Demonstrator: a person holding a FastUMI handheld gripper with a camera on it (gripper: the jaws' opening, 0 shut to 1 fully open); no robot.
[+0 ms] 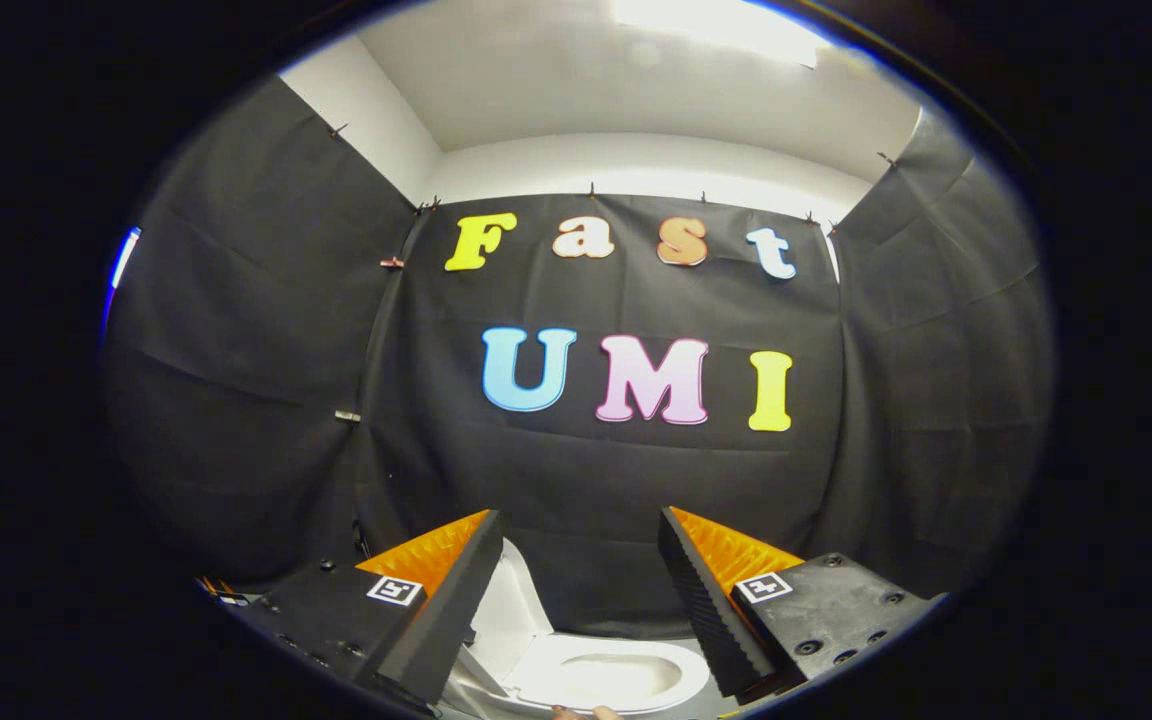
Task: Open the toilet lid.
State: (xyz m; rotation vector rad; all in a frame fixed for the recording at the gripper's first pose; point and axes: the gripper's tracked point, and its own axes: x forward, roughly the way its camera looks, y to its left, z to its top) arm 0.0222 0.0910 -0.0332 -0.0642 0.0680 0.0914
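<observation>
Gripper [581,560]: fingers spread wide, holding nothing. Toilet lid [508,610]: white, raised near upright, just beyond the left finger. Toilet seat [604,678]: between the fingers, below. Step judged done; next move, withdrawal only.

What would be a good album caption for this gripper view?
Open gripper poised above the toilet bowl, its lid already raised.

Black cloth [596,480] drapes three booth walls, pinned along the top with small clips. White wall [636,165] above it, white ceiling [576,80], bright ceiling light [716,25] overhead.
</observation>
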